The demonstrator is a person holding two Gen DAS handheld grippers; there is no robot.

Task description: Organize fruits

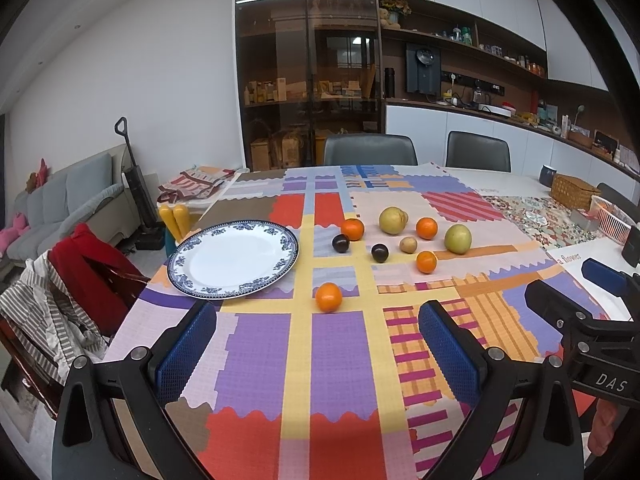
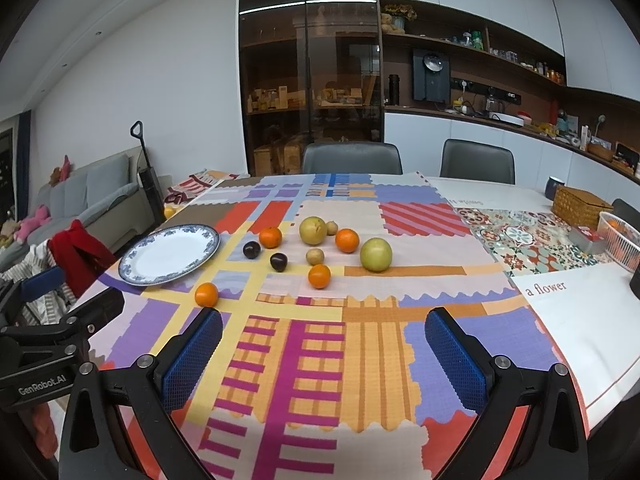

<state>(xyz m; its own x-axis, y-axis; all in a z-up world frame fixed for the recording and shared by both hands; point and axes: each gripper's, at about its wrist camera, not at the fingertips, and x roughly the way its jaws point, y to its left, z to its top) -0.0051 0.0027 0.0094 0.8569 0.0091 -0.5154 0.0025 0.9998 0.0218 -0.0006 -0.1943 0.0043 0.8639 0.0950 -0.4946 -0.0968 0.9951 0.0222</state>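
Observation:
A white plate with a blue rim (image 1: 236, 258) (image 2: 170, 254) lies empty at the table's left. To its right lie loose fruits: several oranges, the nearest (image 1: 328, 297) (image 2: 206, 294) in front, two yellow-green pears (image 1: 457, 239) (image 2: 375, 255), two dark plums (image 1: 379, 253) (image 2: 279, 261) and small brown fruits (image 1: 408, 244) (image 2: 315, 256). My left gripper (image 1: 318, 352) is open and empty, hovering near the table's front, short of the nearest orange. My right gripper (image 2: 324, 354) is open and empty, to the right of the left one.
A patchwork cloth (image 2: 360, 320) covers the table. A wicker box (image 2: 578, 202), a pink wire basket (image 2: 622, 240) and a dark mug (image 2: 554, 188) stand at the far right. Two grey chairs (image 2: 352, 158) stand behind the table. A chair with red clothing (image 1: 86, 276) is at left.

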